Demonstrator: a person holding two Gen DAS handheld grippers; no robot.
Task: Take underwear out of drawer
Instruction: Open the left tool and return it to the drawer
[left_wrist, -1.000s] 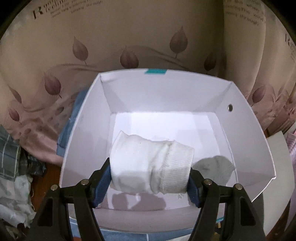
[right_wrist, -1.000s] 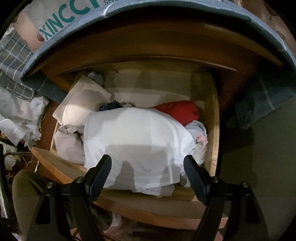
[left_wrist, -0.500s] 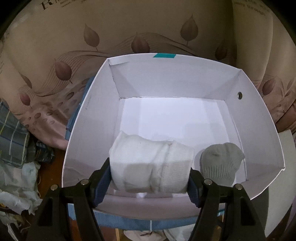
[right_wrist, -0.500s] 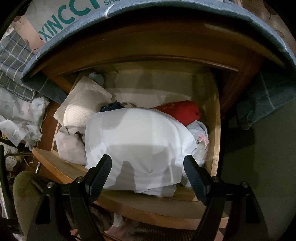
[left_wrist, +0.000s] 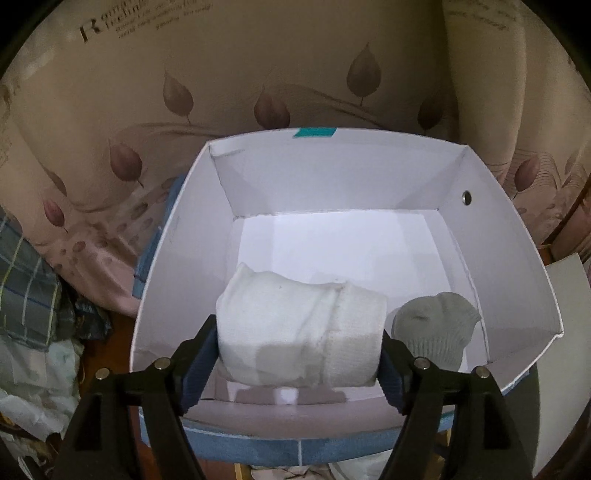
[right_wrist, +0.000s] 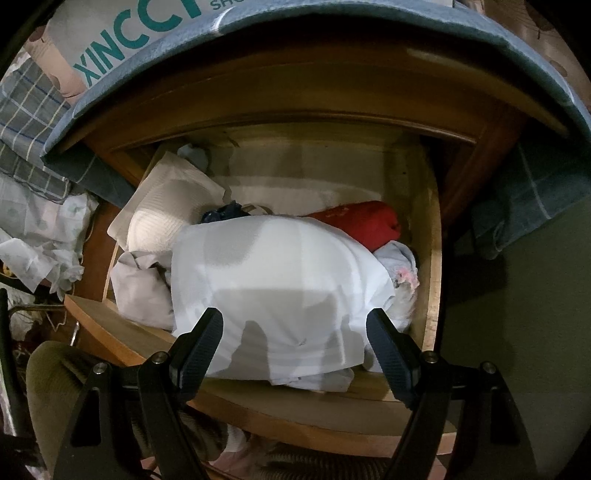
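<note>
In the left wrist view a white rolled piece of underwear (left_wrist: 295, 325) sits between the blue pads of my left gripper (left_wrist: 299, 354), low inside a white cardboard box (left_wrist: 332, 173). The jaws are opening, though both pads still touch the roll's ends. A small grey knitted roll (left_wrist: 436, 328) lies on the box floor just right of it. In the right wrist view my right gripper (right_wrist: 295, 343) hangs open above the wooden drawer (right_wrist: 432, 258), over a large folded white garment (right_wrist: 280, 266), and holds nothing.
The drawer also holds a red roll (right_wrist: 365, 221), a cream folded cloth (right_wrist: 166, 214) and a pale bundle (right_wrist: 140, 288). A leaf-patterned fabric (left_wrist: 184, 96) rises behind the box. Plaid cloth (left_wrist: 26, 288) and crumpled white cloth lie to the left.
The left gripper has tilted down and carried the white roll lower into the box, so the grey roll beside it shows fully. The right gripper has not moved.
</note>
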